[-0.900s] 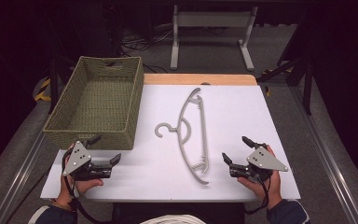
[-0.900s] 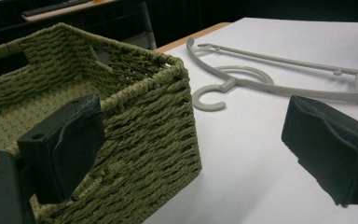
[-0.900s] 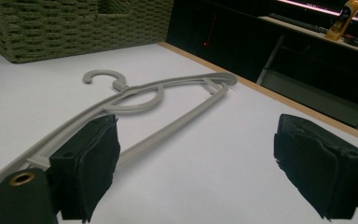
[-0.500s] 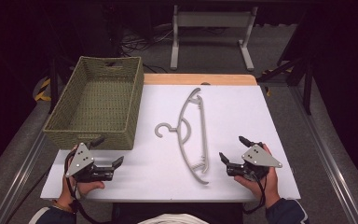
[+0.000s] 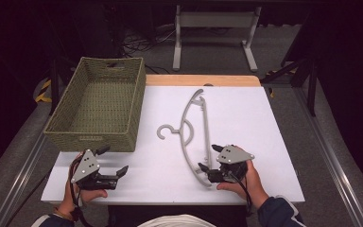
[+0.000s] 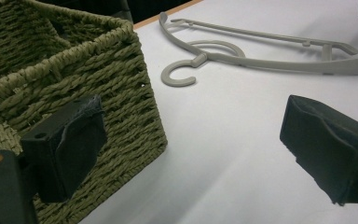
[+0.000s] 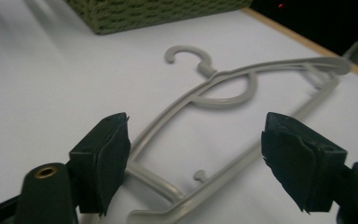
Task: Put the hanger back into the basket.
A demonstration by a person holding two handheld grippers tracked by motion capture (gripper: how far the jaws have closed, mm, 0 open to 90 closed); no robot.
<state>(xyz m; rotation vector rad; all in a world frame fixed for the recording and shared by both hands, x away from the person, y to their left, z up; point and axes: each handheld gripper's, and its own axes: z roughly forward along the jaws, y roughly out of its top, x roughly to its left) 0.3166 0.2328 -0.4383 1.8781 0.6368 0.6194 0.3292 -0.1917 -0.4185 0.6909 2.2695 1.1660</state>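
Observation:
A grey plastic hanger point(image 5: 193, 126) lies flat on the white table point(image 5: 246, 118), its hook point(image 5: 166, 132) pointing toward the basket. My right gripper point(image 5: 209, 157) stands open at the hanger's near end. In the right gripper view the hanger point(image 7: 214, 88) runs away between the spread jaws of my right gripper point(image 7: 196, 126), and the black pads point(image 7: 105, 154) do not touch it. My left gripper point(image 5: 113, 161) rests open near the front left edge, just in front of the basket. In the left gripper view my left gripper point(image 6: 196, 112) has nothing between its jaws, and the hanger point(image 6: 261, 58) lies beyond.
A green woven basket point(image 5: 97, 137) sits at the left of the table, with its corner point(image 6: 121, 93) close beside my left jaw. Bare white table stretches to the right of the hanger. A metal stand point(image 5: 215, 21) is on the floor beyond the table's far edge.
My right gripper has slid left across the table to the hanger's near end. The left gripper has barely shifted. The hanger and basket have stayed put.

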